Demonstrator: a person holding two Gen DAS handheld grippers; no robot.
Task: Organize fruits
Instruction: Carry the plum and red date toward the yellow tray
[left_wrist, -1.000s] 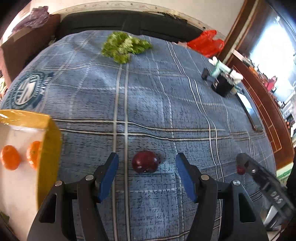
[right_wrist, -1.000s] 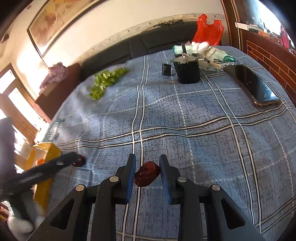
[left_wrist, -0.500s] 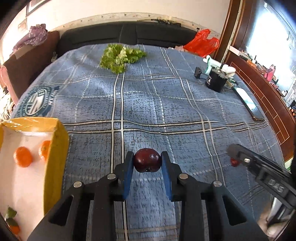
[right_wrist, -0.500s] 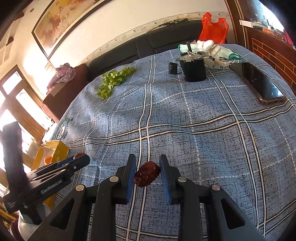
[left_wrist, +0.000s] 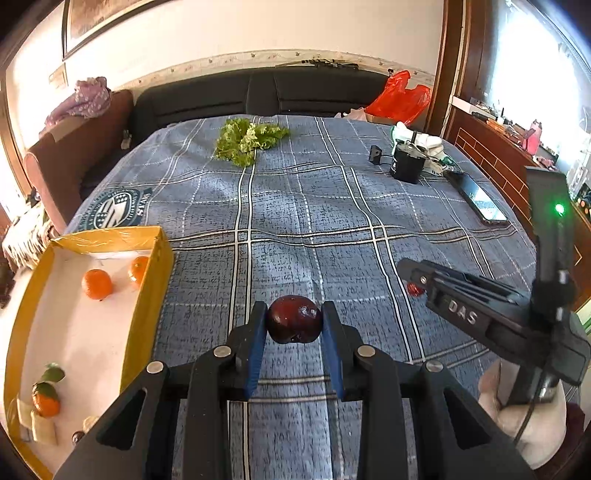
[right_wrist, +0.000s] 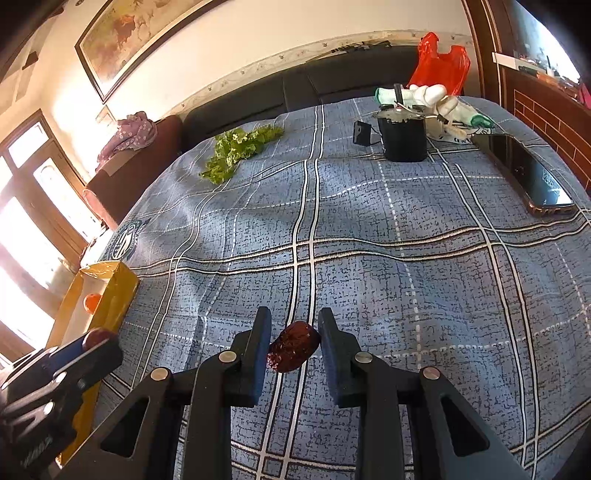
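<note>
A wide counter (left_wrist: 295, 206) is covered by a blue checked cloth. At its left edge a yellow cardboard box (left_wrist: 147, 291) with a white floor is seen, and small round oranges (left_wrist: 96, 283) are kept inside it. The left claw (left_wrist: 294, 325) is closed tight on a dark red round plum (left_wrist: 294, 324), which is squeezed between the two blue pads and held just right of the box. The right claw (right_wrist: 294, 345) is nearly closed around a wrinkled dark red date (right_wrist: 293, 350); the date is tilted between the fingers and looks gripped. A bunch of green lettuce leaves (left_wrist: 248, 142) is laid at the far side, well apart from both claws.
</note>
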